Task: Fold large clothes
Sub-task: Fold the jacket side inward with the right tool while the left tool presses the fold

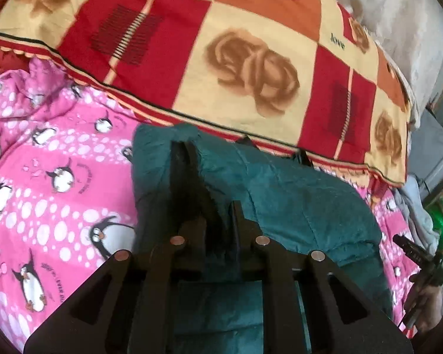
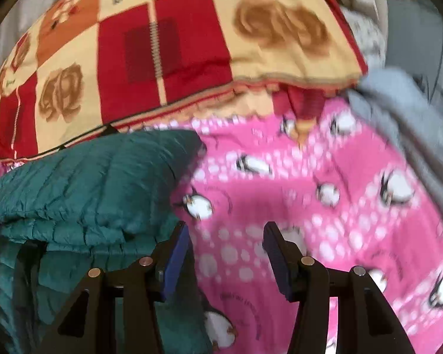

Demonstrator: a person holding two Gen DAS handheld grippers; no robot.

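A teal quilted jacket (image 1: 295, 203) lies folded on a pink penguin bedsheet (image 1: 53, 177). My left gripper (image 1: 218, 215) is shut on a raised fold of the jacket, whose dark lining stands up between the fingers. In the right wrist view the same jacket (image 2: 82, 183) fills the left side, folded in layers. My right gripper (image 2: 226, 236) hangs open over the bedsheet (image 2: 310, 221), with nothing between its blue pads (image 2: 177, 262); its left finger is beside the jacket's edge. The right gripper (image 1: 413, 250) also shows at the far right of the left wrist view, held in a hand (image 1: 425, 303).
A thick patchwork blanket (image 1: 251, 67) in red, cream and orange, printed with roses, lies along the far side of the jacket and also appears in the right wrist view (image 2: 168, 44). A grey cloth (image 2: 413, 124) lies on the right edge of the sheet.
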